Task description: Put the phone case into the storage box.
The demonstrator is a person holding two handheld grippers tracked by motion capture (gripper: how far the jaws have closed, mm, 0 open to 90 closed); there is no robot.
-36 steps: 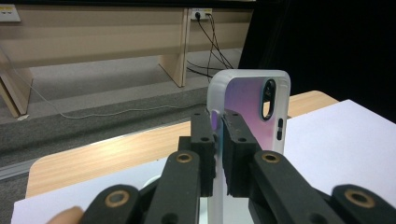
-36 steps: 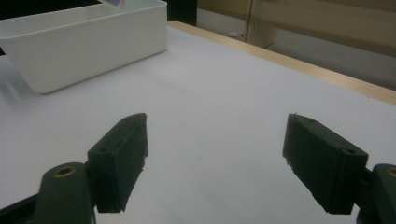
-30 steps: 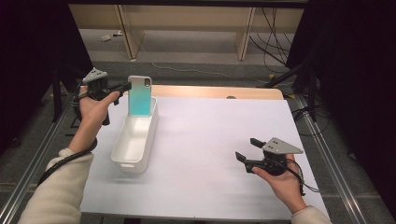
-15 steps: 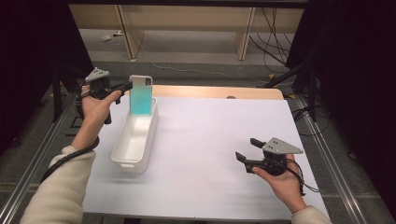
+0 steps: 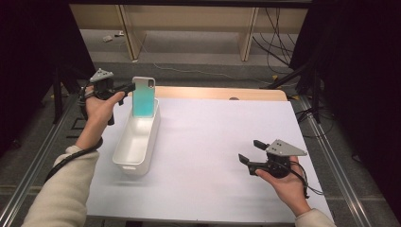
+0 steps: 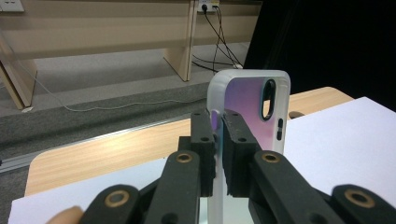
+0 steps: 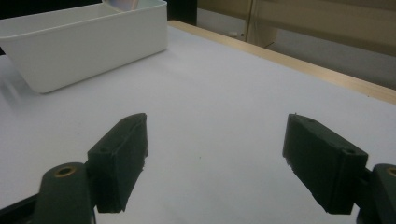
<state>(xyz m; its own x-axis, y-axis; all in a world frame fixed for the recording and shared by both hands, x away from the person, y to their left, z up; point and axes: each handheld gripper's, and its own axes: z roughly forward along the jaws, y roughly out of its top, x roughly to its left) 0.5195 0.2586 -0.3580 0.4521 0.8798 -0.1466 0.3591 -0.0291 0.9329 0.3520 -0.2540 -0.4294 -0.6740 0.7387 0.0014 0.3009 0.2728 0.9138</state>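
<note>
Nearest the person, at the table's (image 5: 198, 156) right front, the right gripper (image 5: 250, 152) rests in the right hand (image 5: 283, 182) just above the white surface, its jaws spread wide with nothing between them; the right gripper view looks between the two black pads (image 7: 119, 158) across bare table toward the white bin (image 7: 84, 44). Farther in, on the left half of the table, the white bin (image 5: 137, 142), a long open tub, lies lengthwise with its far end pointing away from the person. At that far end stands the phone case (image 5: 144, 97), upright, teal on the face toward the high view, its lower edge inside the bin. The left gripper (image 5: 128, 87), held level in the left hand (image 5: 97, 106), pinches the case by its left edge; in the left gripper view the jaws are pressed onto the translucent rim of the phone case (image 6: 252, 107), below its camera cutout. Beyond the table lie the grey floor (image 5: 198, 47) and wooden furniture legs (image 5: 130, 28).
</note>
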